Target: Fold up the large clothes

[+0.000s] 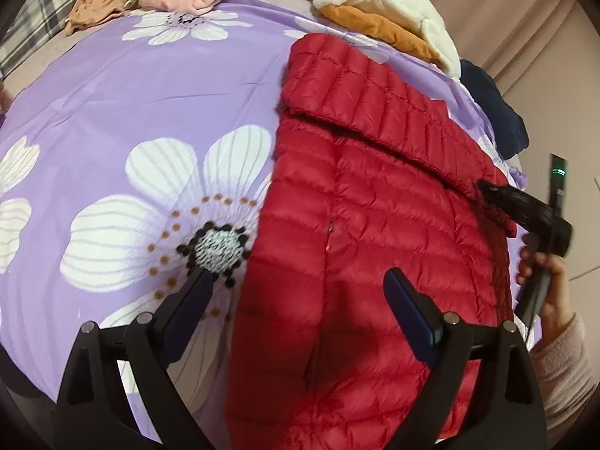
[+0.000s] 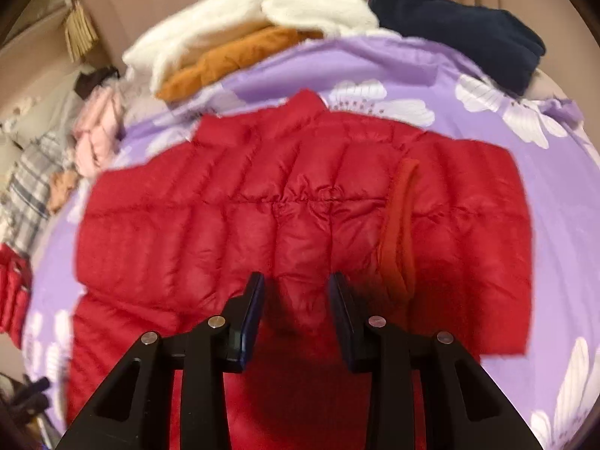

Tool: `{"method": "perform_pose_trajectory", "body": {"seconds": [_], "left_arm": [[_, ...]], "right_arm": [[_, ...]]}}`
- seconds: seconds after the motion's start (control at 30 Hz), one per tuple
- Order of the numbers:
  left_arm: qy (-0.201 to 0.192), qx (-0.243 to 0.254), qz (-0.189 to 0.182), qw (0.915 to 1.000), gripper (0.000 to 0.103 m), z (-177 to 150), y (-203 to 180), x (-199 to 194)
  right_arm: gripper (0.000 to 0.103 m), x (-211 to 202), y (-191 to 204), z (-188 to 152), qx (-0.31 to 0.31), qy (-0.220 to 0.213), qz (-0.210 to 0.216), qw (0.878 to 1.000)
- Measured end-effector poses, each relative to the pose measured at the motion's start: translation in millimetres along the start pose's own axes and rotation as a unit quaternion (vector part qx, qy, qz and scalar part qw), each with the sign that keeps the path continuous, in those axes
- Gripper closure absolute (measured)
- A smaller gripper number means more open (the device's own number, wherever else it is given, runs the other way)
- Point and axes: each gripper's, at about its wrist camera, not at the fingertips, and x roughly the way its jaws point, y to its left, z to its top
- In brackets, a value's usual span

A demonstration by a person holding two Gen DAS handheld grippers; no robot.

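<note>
Now: quilted puffy red jacket [image 2: 300, 202] on floral sheet [image 1: 112, 112]; both tools parted, empty.

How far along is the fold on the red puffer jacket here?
Early to midway. Done: the red puffer jacket lies flat on the purple floral sheet with a sleeve folded across it. In hand: nothing; both tongs, left and right, are open. Left: folding the body.

red puffer jacket [image 2: 300, 202], partly folded, on bedsheet [image 2: 506, 86]
</note>
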Motion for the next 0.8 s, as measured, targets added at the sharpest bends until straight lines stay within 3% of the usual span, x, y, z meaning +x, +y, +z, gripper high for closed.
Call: {"method": "perform_pose_trajectory", "body": {"seconds": [0.07,0.3,0.37,0.8], "left_arm": [[-0.001,-0.007,-0.004,1.0,0.01,-2.4,2.4,-2.7],[-0.005,-0.013,-0.008,0.9999,0.01,-15.0,6.5,-15.8],[-0.004,-0.016,-0.01,0.9998,0.01,-19.7,8.0,-18.2],[0.018,-0.055,-0.042,0.9974,0.01,-49.4,33.5,-19.1]], "right_arm": [[0.057,-21.2,1.0,-8.7,0.009,-0.013,0.019,1.0],[0.052,-75.2,-30.0,-50.3,0.053,-0.018,0.044,0.997],[0.043,-85.6,-45.0,-63.4,0.08,-0.012,0.055,0.995],[0.04,-108.7,-105.9,-130.3,0.183,0.021,0.077,0.98]]}}
